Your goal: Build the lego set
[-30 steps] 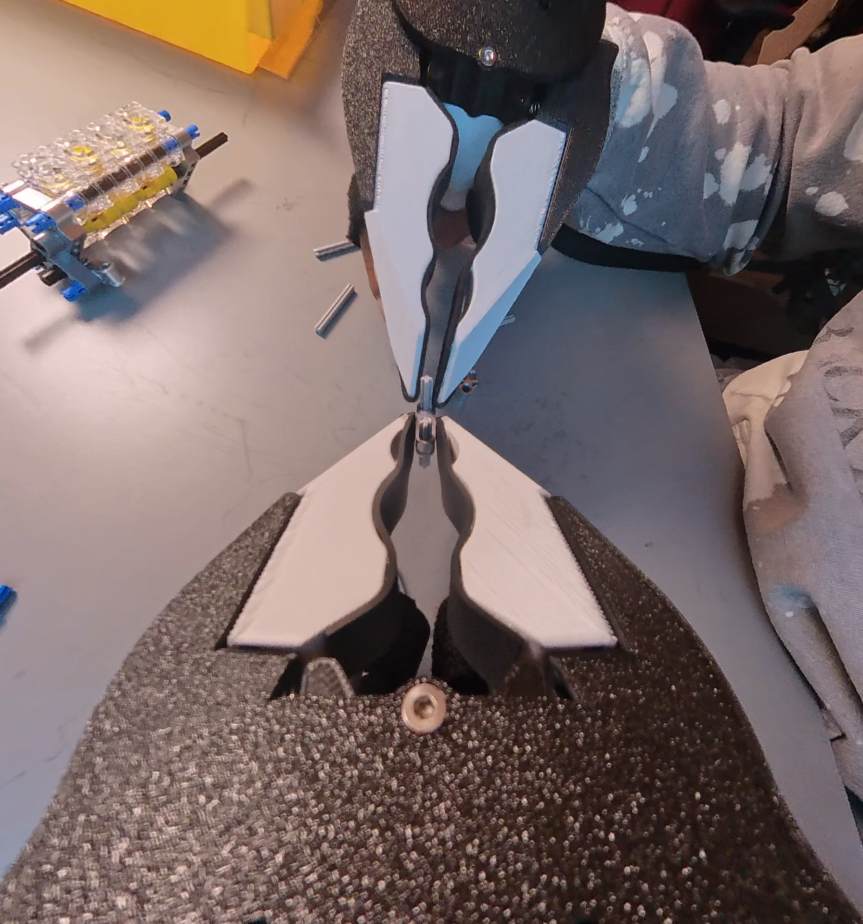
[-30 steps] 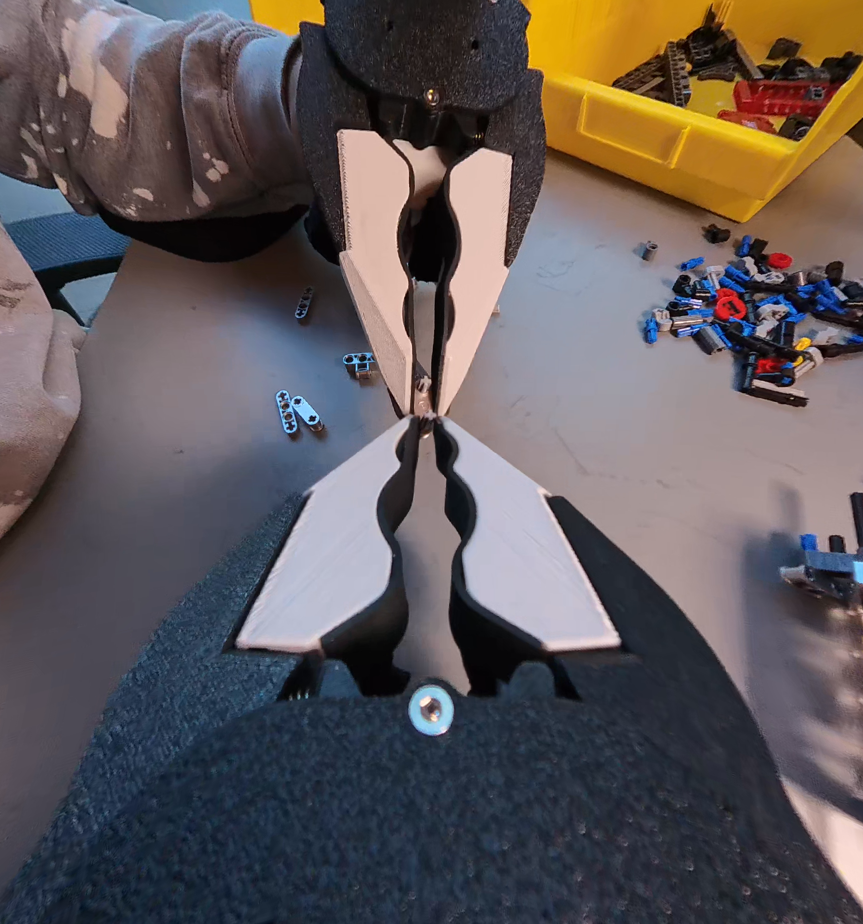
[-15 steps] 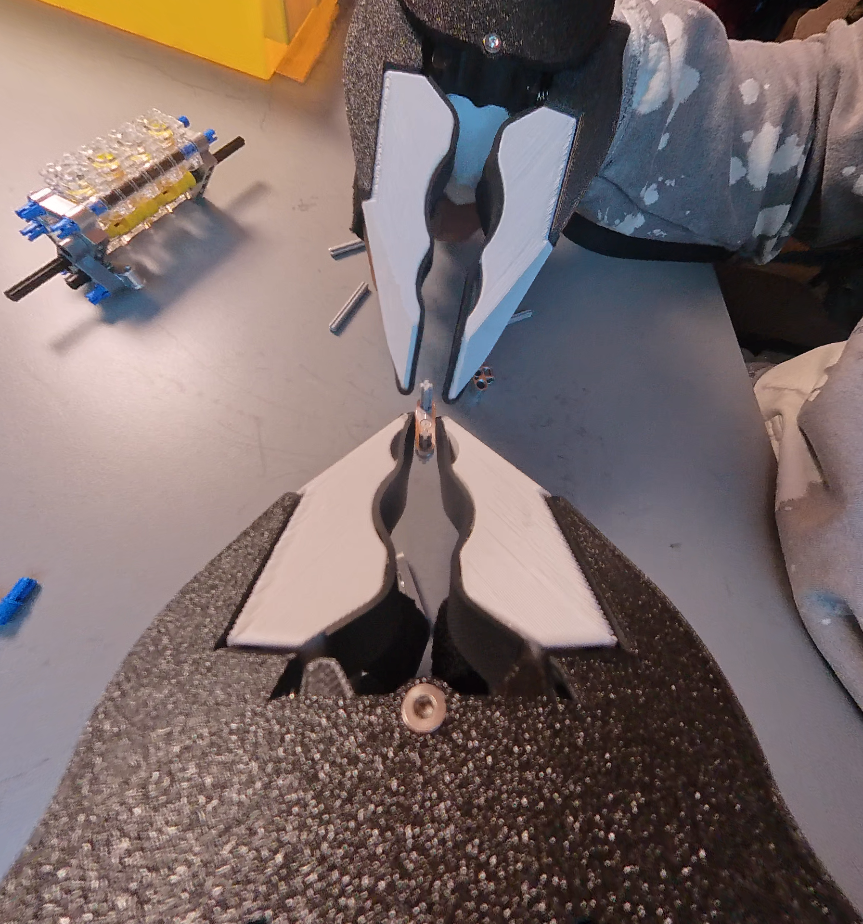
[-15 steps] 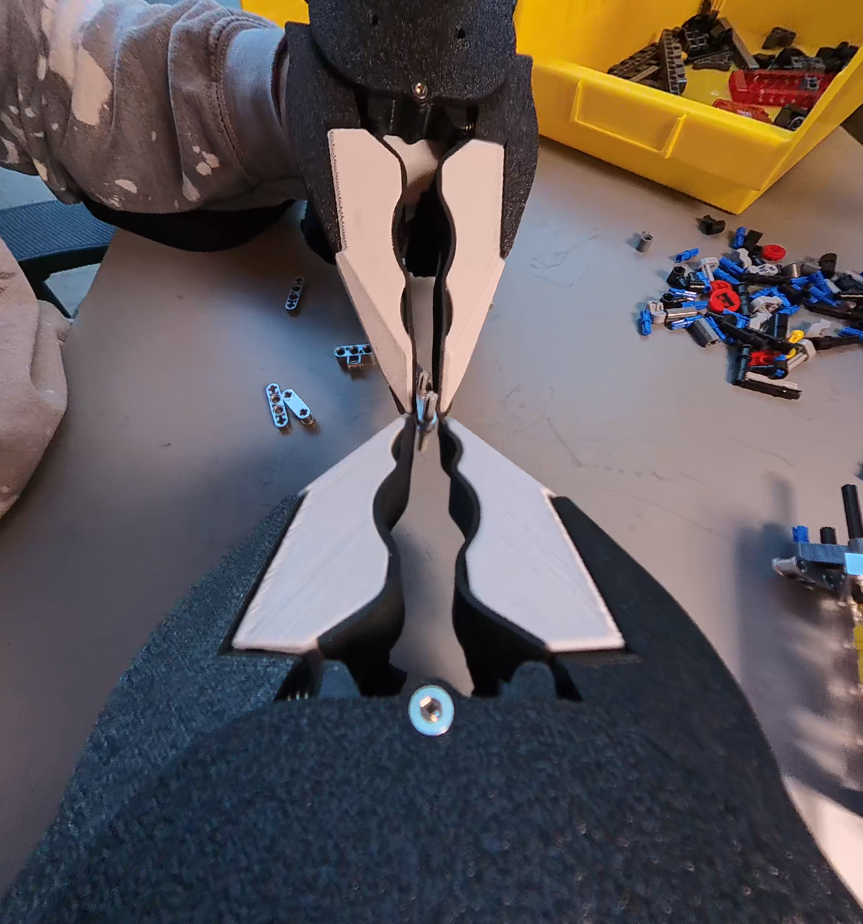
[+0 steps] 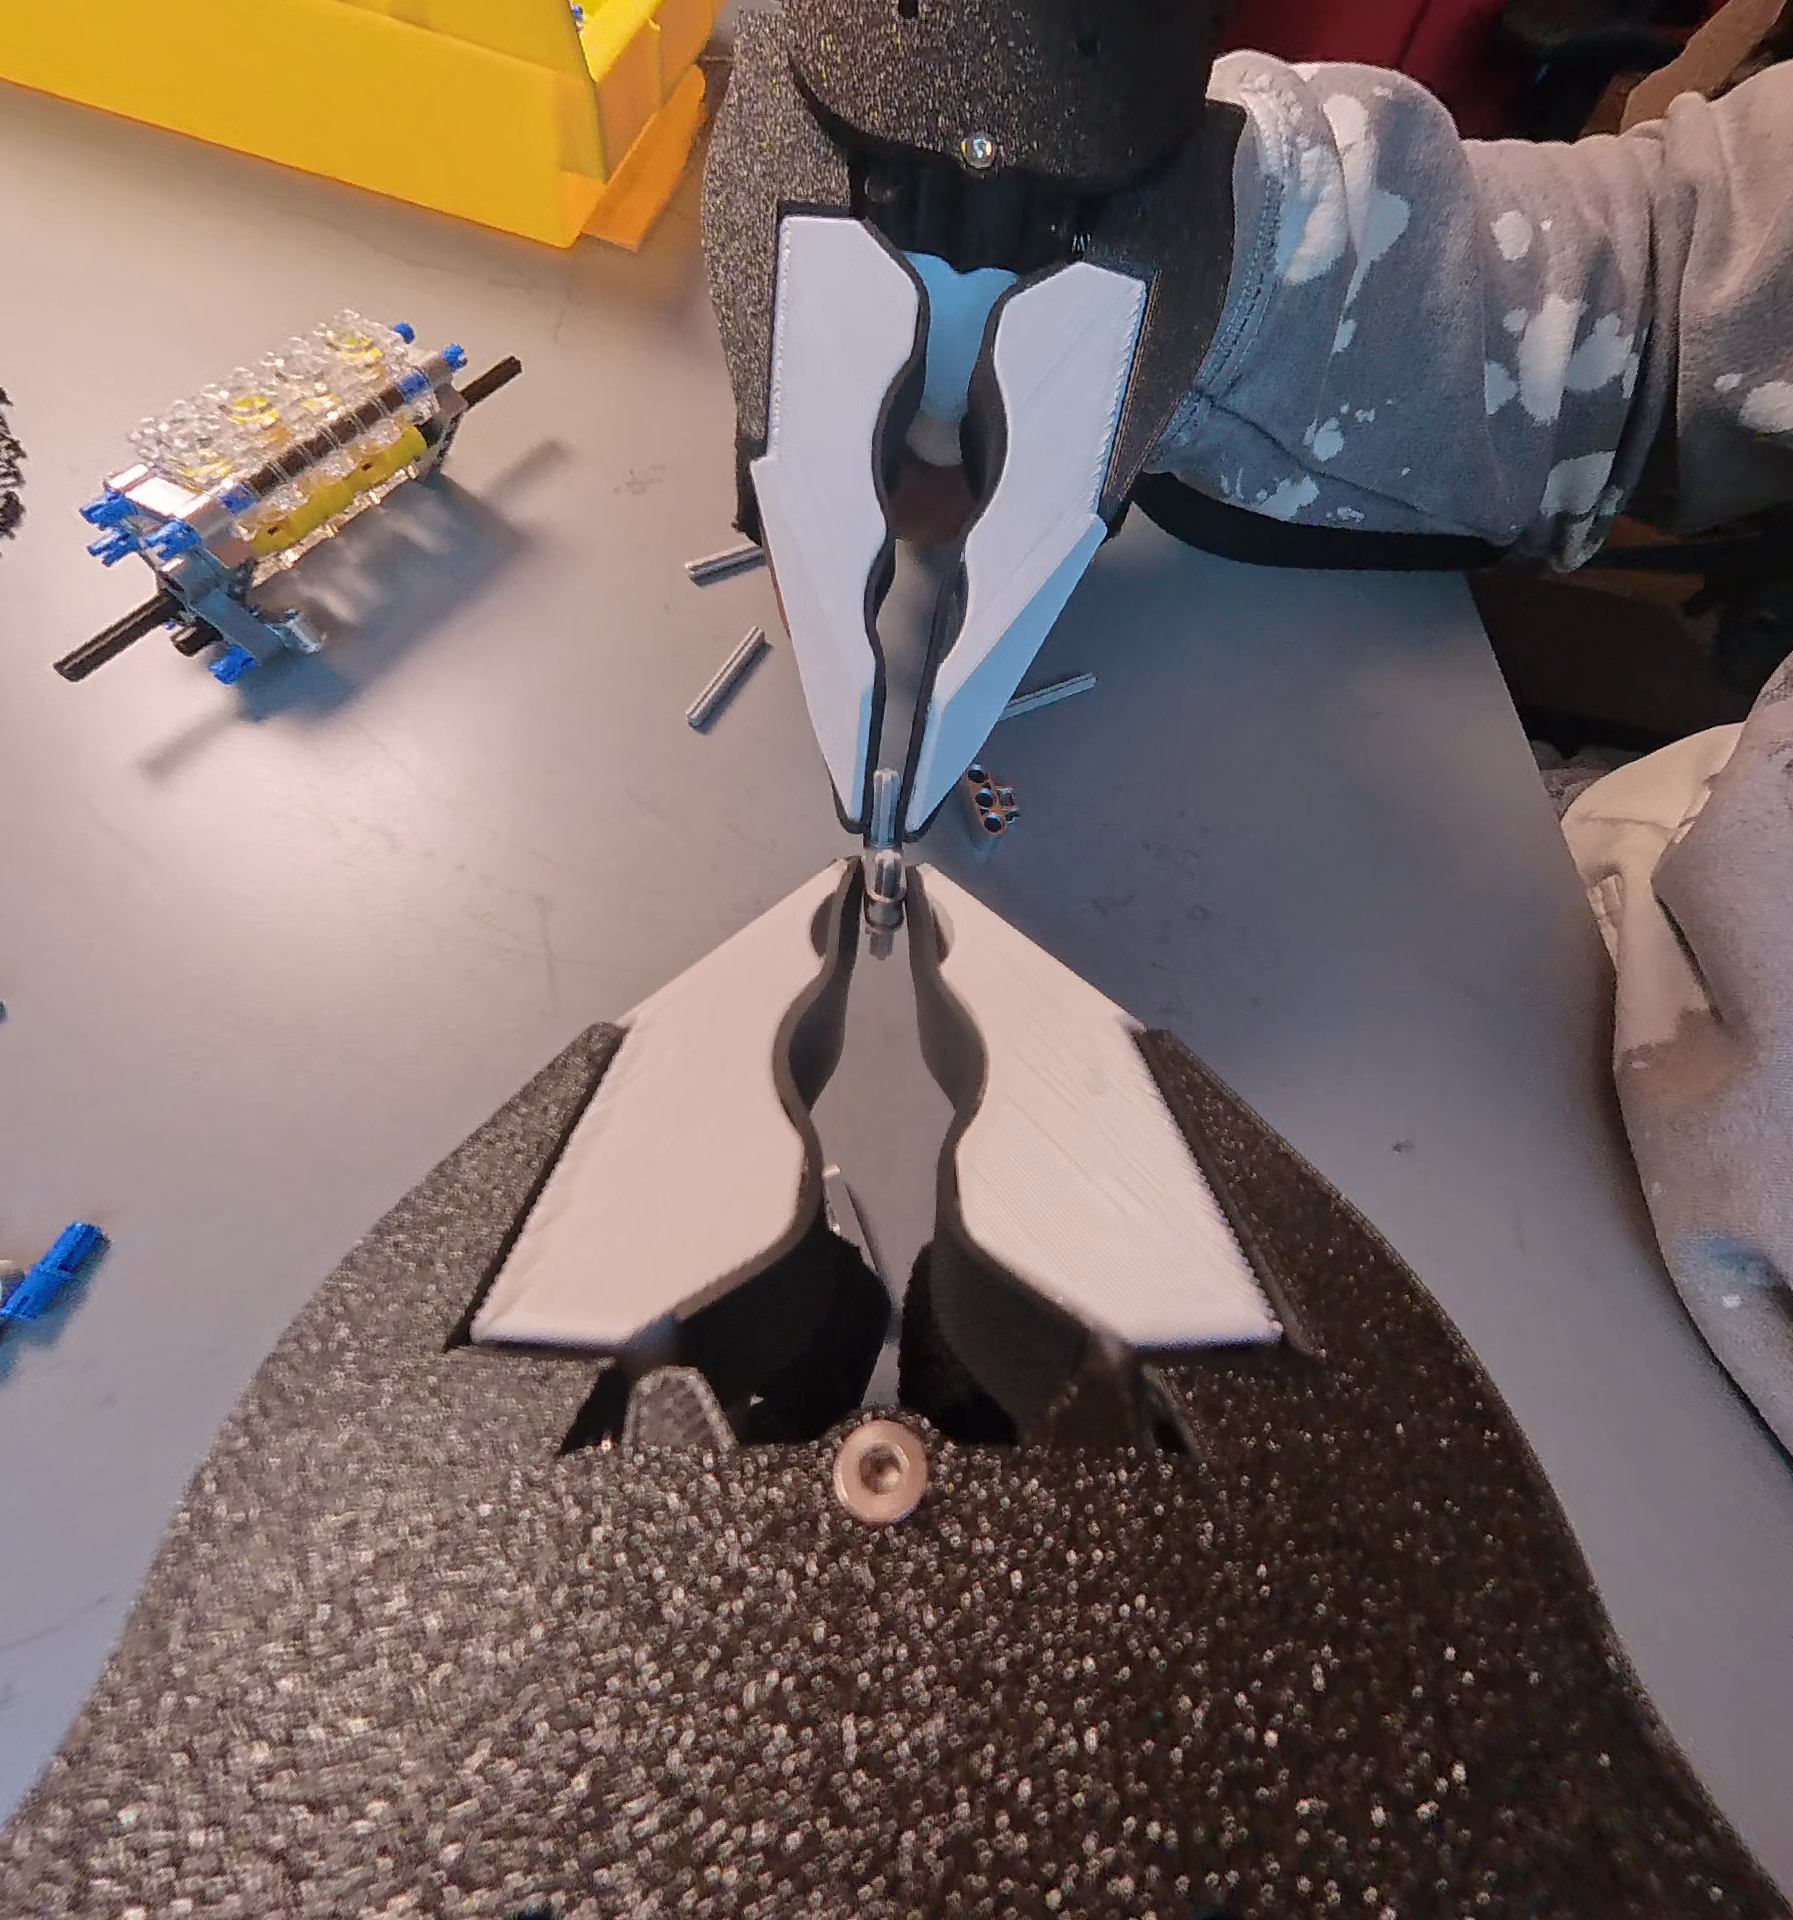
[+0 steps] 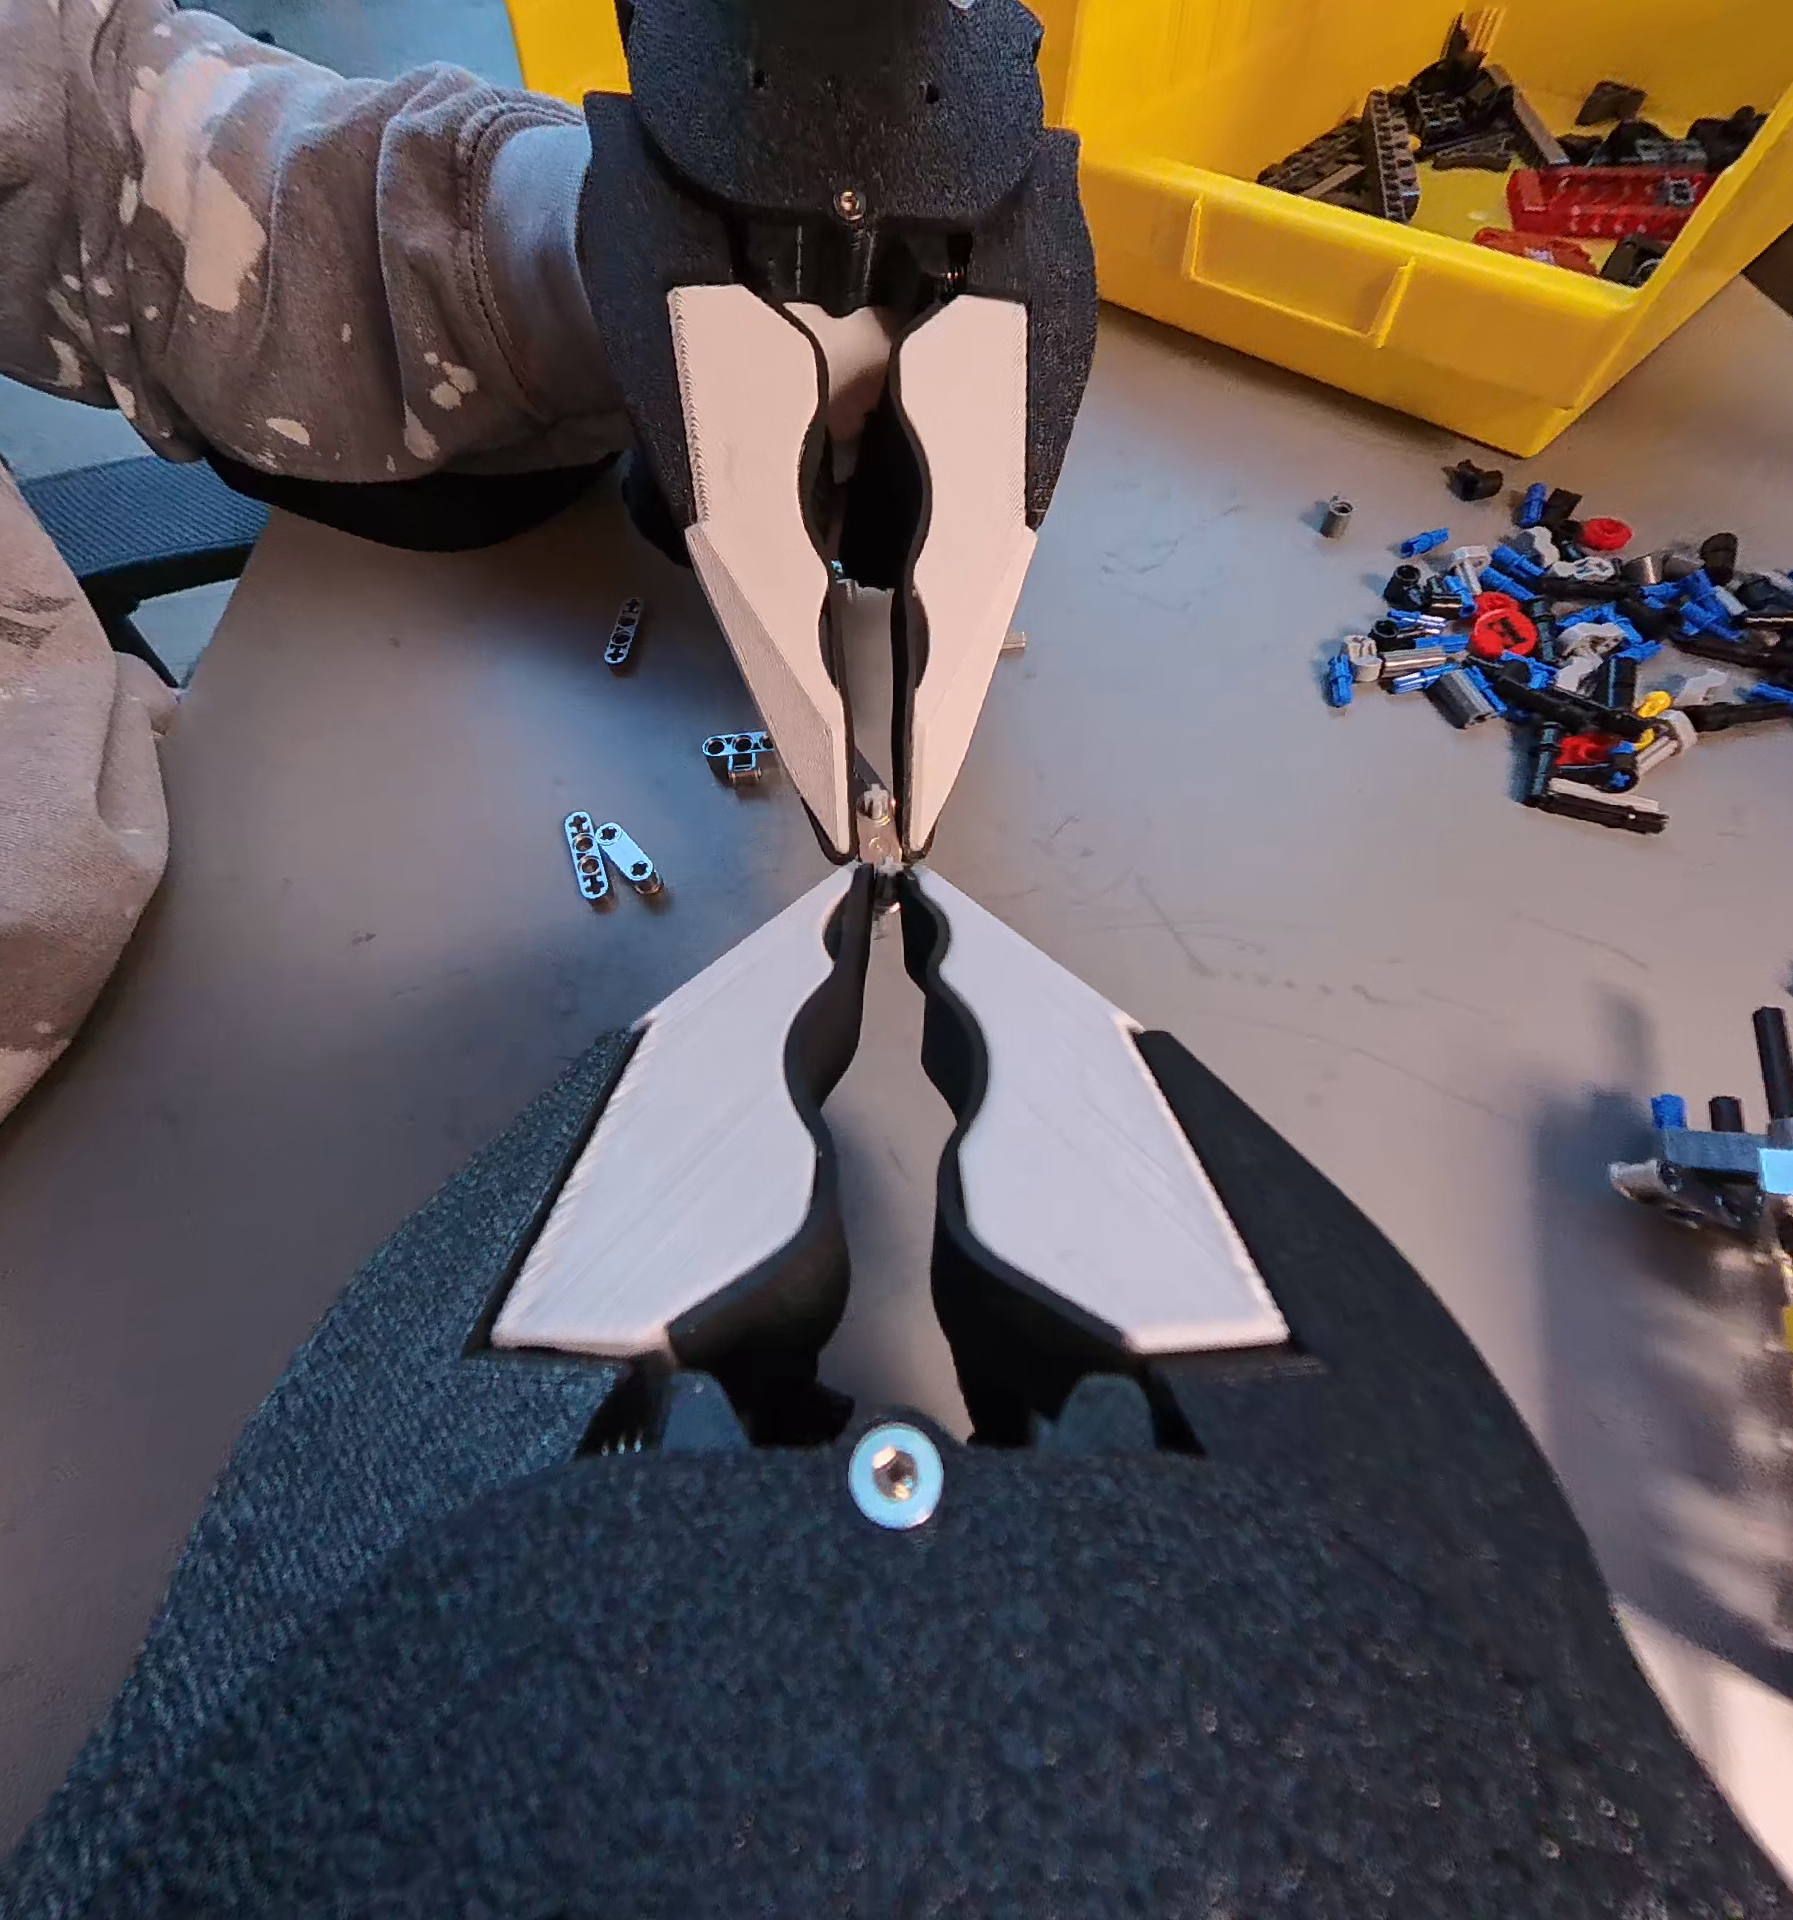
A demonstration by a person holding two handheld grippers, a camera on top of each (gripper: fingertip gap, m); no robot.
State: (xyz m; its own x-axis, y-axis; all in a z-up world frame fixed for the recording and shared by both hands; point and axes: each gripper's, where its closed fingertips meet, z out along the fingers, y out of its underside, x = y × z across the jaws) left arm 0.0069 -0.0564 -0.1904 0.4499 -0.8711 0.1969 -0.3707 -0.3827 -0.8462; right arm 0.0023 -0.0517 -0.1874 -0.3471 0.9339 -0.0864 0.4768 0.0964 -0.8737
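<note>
The two grippers meet tip to tip above the grey table. My left gripper is shut on a small grey pin-and-bush piece. A thin grey axle end sticks out of that piece towards the other gripper. My right gripper comes from the far side and is shut on that axle end. In the right wrist view my right gripper is at the bottom. The left gripper is above it with the grey piece between its tips. A person's mottled grey sleeve is behind the far gripper.
A brick-built block of clear, yellow and blue parts on a black axle stands on the table at the left. A yellow bin holds dark parts. A pile of loose parts, grey axles and thin grey beams lie around. Only a small space, under 4 cm, lies between the two pairs of fingers.
Half a second ago my right gripper was open and a little off the axle end. It has now shut on it again, as it was a second ago. The left gripper kept its hold.
</note>
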